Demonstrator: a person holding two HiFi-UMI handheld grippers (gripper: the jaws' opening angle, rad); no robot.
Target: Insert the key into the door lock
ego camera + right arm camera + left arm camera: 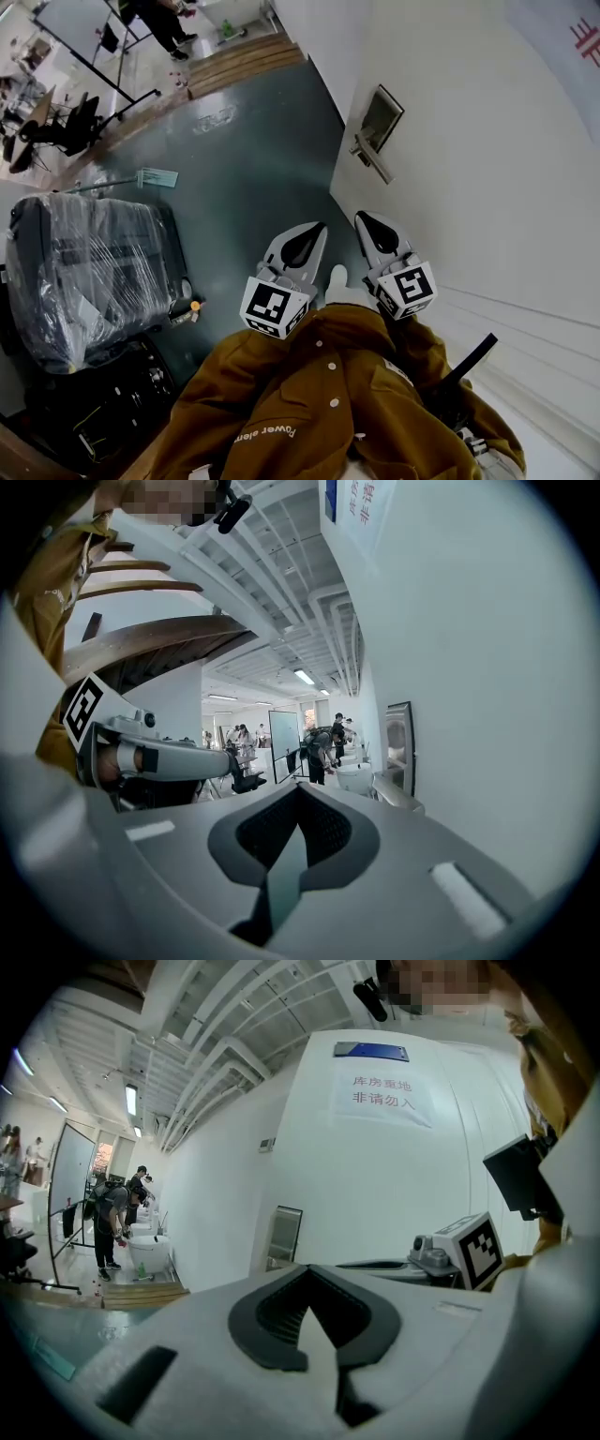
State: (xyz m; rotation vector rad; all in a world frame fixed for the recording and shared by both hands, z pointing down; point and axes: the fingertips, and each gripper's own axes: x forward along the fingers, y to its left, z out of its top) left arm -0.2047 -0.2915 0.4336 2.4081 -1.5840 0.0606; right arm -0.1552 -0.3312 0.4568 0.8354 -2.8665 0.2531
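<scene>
The door lock is a dark metal plate with a lever handle on the white door, ahead of both grippers. It also shows as the plate in the left gripper view and the plate with its handle in the right gripper view. My left gripper is shut and points roughly level toward the door. My right gripper sits beside it, jaws together. No key shows in any view, and nothing shows between either pair of jaws.
A plastic-wrapped machine stands on the floor to the left. Wooden steps and a person are farther down the grey floor. A paper notice hangs high on the door. The person's brown jacket fills the foreground.
</scene>
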